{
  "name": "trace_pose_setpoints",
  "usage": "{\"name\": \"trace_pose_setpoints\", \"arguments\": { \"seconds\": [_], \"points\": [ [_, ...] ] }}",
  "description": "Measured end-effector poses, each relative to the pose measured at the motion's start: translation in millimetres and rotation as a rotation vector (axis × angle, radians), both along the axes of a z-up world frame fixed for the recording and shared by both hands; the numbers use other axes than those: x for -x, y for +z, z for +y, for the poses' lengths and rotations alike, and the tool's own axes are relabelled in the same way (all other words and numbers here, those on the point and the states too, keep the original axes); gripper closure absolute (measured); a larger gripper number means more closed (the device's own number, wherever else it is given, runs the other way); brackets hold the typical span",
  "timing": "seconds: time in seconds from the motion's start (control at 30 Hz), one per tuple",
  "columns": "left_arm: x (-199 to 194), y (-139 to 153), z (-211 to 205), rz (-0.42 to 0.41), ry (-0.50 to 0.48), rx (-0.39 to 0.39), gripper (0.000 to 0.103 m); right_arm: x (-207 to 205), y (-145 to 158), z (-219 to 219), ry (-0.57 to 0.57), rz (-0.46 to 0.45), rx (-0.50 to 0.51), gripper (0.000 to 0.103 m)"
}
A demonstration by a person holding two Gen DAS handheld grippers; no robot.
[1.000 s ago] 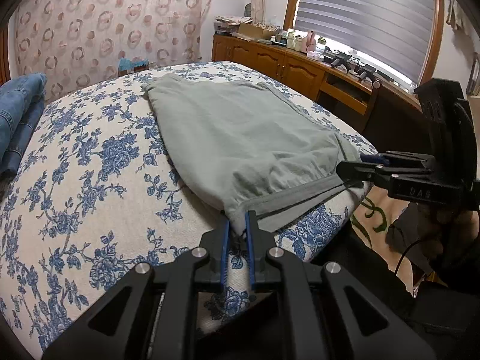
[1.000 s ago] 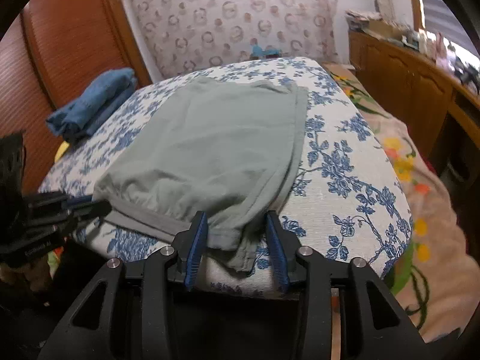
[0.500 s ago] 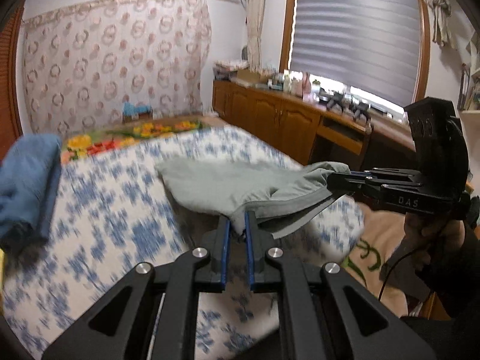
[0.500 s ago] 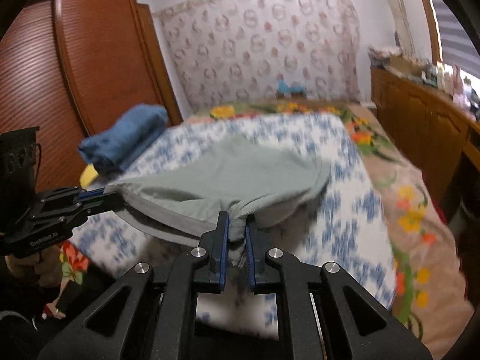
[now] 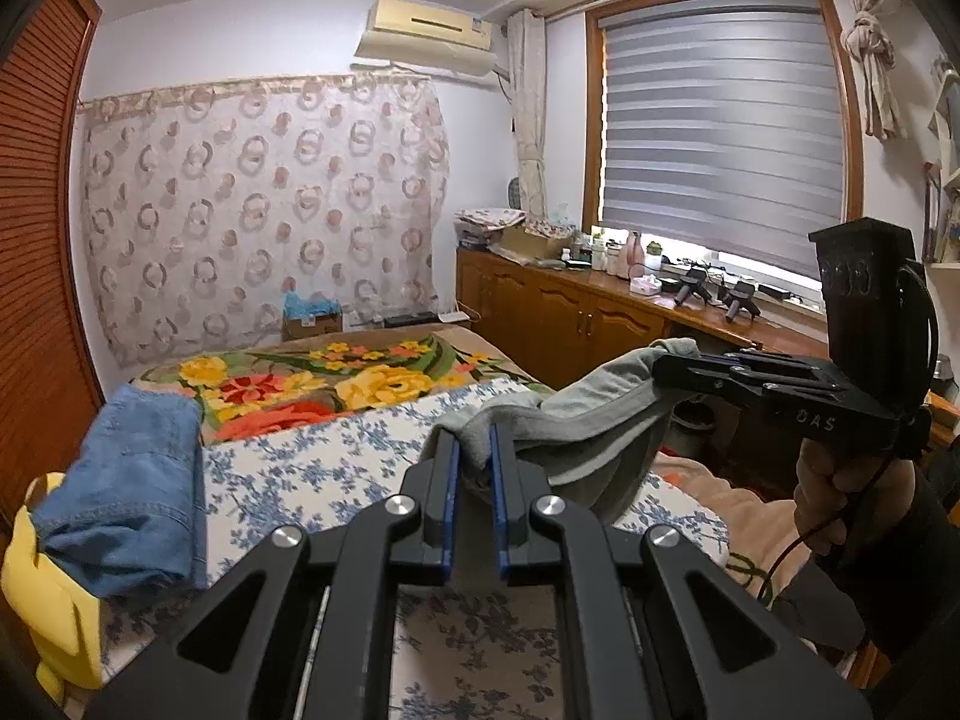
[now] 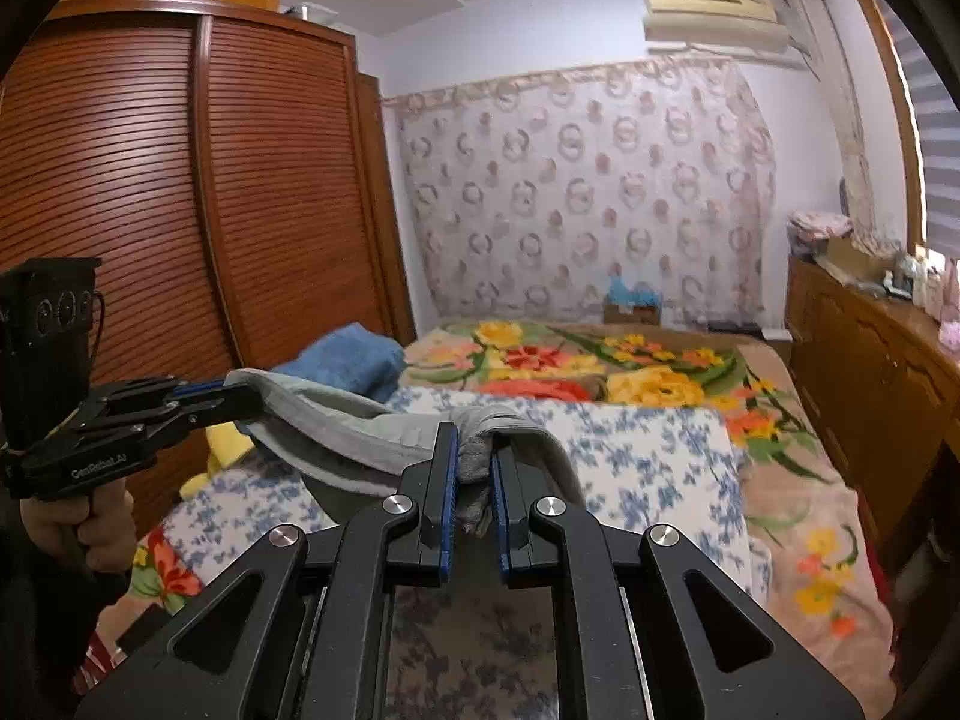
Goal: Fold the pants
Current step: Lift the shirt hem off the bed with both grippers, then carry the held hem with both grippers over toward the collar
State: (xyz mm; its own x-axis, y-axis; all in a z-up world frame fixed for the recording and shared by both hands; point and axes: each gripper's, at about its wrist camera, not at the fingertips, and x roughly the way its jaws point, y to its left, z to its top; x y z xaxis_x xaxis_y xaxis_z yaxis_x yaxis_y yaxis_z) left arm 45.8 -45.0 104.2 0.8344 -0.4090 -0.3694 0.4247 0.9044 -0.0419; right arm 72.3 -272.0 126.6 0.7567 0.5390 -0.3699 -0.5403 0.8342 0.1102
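Observation:
The grey-green pants (image 5: 600, 420) hang in the air above the blue-flowered bed (image 5: 312, 468), stretched by their waistband between both grippers. My left gripper (image 5: 474, 444) is shut on one bunched corner of the waistband. My right gripper (image 6: 474, 456) is shut on the other corner of the pants (image 6: 360, 426). Each wrist view shows the other tool from the side: the right gripper (image 5: 660, 369) at the right with a hand under it, the left gripper (image 6: 240, 399) at the left. The lower part of the pants hangs hidden behind the fingers.
Folded blue jeans (image 5: 126, 498) and a yellow item (image 5: 54, 618) lie at the bed's left side. A bright floral blanket (image 5: 336, 384) covers the far end. A wooden cabinet (image 5: 570, 324) runs along the right, a slatted wardrobe (image 6: 180, 210) along the left.
The right gripper's jaws closed on the waistband corner. Both grippers then rose and tilted up, lifting the pants off the bed, where they had lain flat.

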Motion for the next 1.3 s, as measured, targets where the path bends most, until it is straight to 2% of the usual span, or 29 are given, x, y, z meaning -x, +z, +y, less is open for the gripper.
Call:
{"name": "trace_pose_setpoints", "arguments": {
  "seconds": [0.13,0.33,0.43,0.6,0.73,0.8,0.87,0.93,1.13,1.3],
  "points": [
    [-23.6,6.7,7.4,-0.01,0.031,-0.031,0.096,-21.3,8.0,18.8,0.018,-0.022,0.035,0.096],
    [-84.0,11.7,26.8,-0.014,0.105,-0.055,0.096,-90.8,15.1,47.5,0.01,-0.022,0.088,0.096],
    [-111.9,14.0,34.8,-0.02,0.135,-0.063,0.096,-127.9,19.3,56.0,0.006,-0.026,0.084,0.096],
    [-151.3,41.6,41.2,-0.1,0.175,-0.089,0.096,-173.8,38.2,68.8,-0.01,-0.096,0.063,0.096],
    [-161.8,56.9,46.8,-0.135,0.161,-0.096,0.096,-190.3,49.5,71.5,-0.031,-0.144,0.055,0.096],
    [-161.2,47.2,48.8,-0.112,0.163,-0.11,0.096,-190.9,42.8,71.9,-0.02,-0.126,0.063,0.096],
    [-156.5,28.7,50.5,-0.064,0.162,-0.124,0.096,-184.9,23.3,73.0,0.001,-0.084,0.082,0.096],
    [-143.9,-3.2,54.1,0.01,0.15,-0.138,0.096,-176.5,-0.2,75.1,0.012,-0.023,0.115,0.096],
    [-87.6,-75.1,48.9,0.147,0.138,-0.115,0.096,-116.0,-69.2,80.2,0.055,0.11,0.201,0.096],
    [-45.6,-106.8,35.2,0.212,0.128,-0.099,0.096,-74.1,-101.5,77.2,0.082,0.206,0.216,0.096]
  ]
}}
